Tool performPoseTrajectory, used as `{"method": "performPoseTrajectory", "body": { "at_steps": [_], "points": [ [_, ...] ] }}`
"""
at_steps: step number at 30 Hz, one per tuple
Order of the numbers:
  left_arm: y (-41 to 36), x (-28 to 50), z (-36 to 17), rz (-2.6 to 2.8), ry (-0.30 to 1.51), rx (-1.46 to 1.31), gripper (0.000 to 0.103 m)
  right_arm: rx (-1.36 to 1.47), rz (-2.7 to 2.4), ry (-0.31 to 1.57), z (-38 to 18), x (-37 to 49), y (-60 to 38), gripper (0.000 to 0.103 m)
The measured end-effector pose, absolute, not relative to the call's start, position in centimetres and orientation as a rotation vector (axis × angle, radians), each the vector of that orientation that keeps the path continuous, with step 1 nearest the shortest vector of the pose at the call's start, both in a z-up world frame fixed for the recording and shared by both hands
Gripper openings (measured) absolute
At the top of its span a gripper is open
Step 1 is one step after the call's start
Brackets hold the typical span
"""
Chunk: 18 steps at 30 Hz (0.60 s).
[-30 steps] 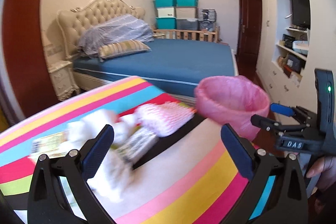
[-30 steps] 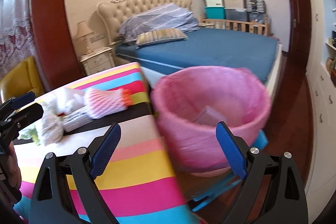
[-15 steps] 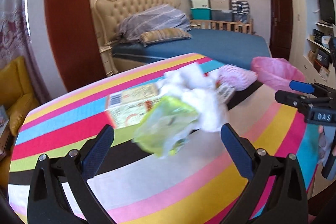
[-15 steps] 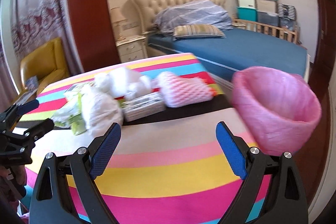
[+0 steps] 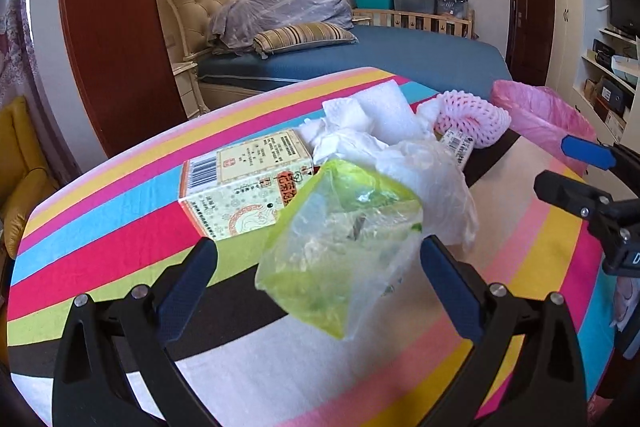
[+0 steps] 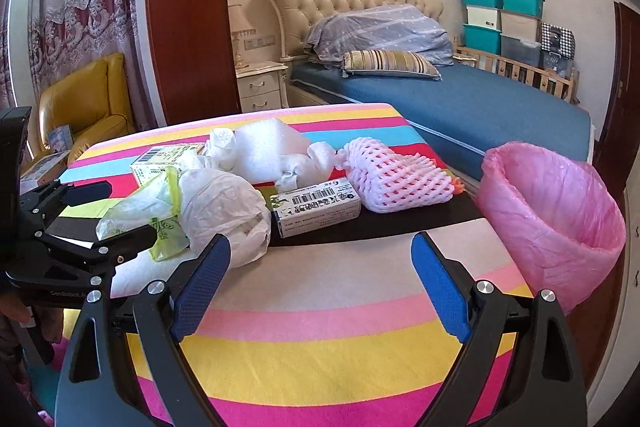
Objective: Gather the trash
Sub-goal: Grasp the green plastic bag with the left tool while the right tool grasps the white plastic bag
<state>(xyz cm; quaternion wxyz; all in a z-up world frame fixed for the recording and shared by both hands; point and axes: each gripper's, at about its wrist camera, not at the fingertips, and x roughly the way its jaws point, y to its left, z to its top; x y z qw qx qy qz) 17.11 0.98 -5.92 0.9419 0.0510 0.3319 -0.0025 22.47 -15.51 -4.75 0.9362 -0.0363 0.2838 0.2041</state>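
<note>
Both views have swung, within the last second, away from the pink-lined bin and back toward the trash heap on the striped tabletop. The left hand-held gripper now has its jaws spread wide on either side of the green-tinted plastic bag, which was a blur at its edge a second ago; no pad presses on it yet. The right hand-held gripper is likewise released and empty, with bare tabletop between its fingers; from it the small barcode box lies at 12 o'clock, the pink foam net at 1 o'clock, the bin at 3 o'clock off the table edge. The printed carton, the white tissue wads and the white crumpled bag also lie uncollected. Judging by this, a fresh pick is being lined up, the plastic bag first.
</note>
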Motion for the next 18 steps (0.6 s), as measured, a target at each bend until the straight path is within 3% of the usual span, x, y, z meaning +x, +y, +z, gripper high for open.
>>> {"method": "performPoseTrajectory", "body": {
  "at_steps": [3,6,8,11,18],
  "points": [
    [1.0,17.4,-6.4,-0.019,0.690,0.114,0.091,-0.066,0.410,0.592,-4.9,22.8,-15.4,0.086],
    [1.4,17.7,-6.5,-0.063,0.710,0.089,0.069,-0.064,0.409,0.597,-5.0,23.0,-14.9,0.086],
    [1.8,17.6,-6.5,-0.091,0.707,0.065,0.062,-0.072,0.409,0.597,-4.9,23.0,-14.4,0.086],
    [2.4,16.8,-5.9,-0.103,0.653,0.031,0.056,-0.092,0.416,0.603,-5.0,23.1,-13.6,0.086],
    [3.6,14.9,-4.6,-0.031,0.523,0.010,0.052,-0.134,0.451,0.620,-5.2,22.9,-11.3,0.086]
  ]
}}
